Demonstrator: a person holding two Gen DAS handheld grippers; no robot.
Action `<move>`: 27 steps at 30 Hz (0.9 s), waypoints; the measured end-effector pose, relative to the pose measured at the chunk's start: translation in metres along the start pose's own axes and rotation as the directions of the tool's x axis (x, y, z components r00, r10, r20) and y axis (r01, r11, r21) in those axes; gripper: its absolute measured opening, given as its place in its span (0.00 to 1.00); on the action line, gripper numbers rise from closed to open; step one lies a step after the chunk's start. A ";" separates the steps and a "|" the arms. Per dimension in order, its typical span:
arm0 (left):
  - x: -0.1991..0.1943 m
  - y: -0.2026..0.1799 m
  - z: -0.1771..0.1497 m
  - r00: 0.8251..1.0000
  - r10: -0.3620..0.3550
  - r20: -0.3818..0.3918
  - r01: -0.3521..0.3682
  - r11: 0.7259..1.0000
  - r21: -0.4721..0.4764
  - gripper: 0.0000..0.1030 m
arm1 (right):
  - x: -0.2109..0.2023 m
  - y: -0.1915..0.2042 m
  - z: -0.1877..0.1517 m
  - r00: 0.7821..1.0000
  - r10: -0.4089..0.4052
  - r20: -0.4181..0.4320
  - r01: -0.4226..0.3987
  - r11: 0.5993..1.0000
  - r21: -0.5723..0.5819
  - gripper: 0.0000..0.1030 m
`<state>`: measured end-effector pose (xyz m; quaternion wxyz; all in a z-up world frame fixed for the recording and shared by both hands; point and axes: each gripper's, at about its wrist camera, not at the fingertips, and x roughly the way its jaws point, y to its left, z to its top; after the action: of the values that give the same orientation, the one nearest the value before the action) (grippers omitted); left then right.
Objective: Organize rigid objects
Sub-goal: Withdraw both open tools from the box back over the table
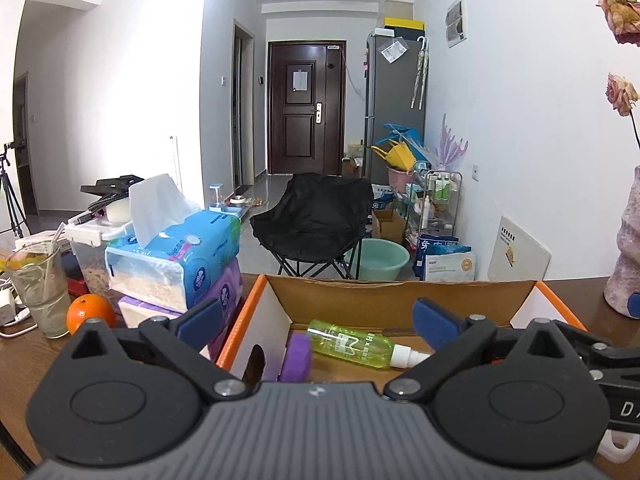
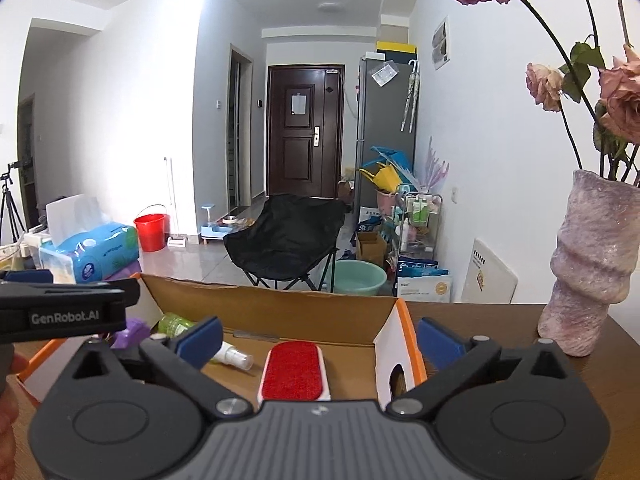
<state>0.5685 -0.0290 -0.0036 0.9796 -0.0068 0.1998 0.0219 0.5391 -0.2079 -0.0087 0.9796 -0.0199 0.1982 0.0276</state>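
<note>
Gaping wide, each hand-held gripper — left (image 1: 318,320), right (image 2: 320,338) — hovers over the box (image 1: 400,300), grasping nothing.

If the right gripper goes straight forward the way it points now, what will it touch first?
Probably the red lint brush, which lies in the cardboard box directly ahead of the right gripper and between its open jaws. If the gripper passes above it, the box's far wall comes next; depth is unclear.

"GenRobot.AI" — on left tool (image 2: 66,314) body.
</note>
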 end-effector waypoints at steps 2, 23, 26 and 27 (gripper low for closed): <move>0.000 0.000 0.000 1.000 0.007 -0.003 -0.007 1.000 -0.002 1.00 | 0.000 -0.002 0.000 1.000 0.001 -0.001 -0.001 1.000 0.000 1.00; -0.015 -0.001 -0.008 1.000 0.005 0.001 -0.005 1.000 0.008 1.00 | -0.028 -0.006 -0.004 0.999 -0.017 0.045 0.016 1.000 0.016 1.00; -0.020 -0.001 -0.011 1.000 0.006 0.000 -0.006 1.000 0.011 1.00 | -0.034 -0.006 -0.006 0.999 -0.015 0.044 0.015 1.000 0.014 1.00; -0.022 -0.001 -0.011 1.000 0.004 -0.001 -0.004 1.000 0.010 1.00 | -0.037 -0.005 -0.007 0.999 -0.015 0.045 0.014 1.000 0.012 1.00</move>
<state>0.5434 -0.0310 -0.0054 0.9794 -0.0017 0.2005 0.0231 0.5026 -0.2151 -0.0009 0.9840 -0.0148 0.1763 0.0197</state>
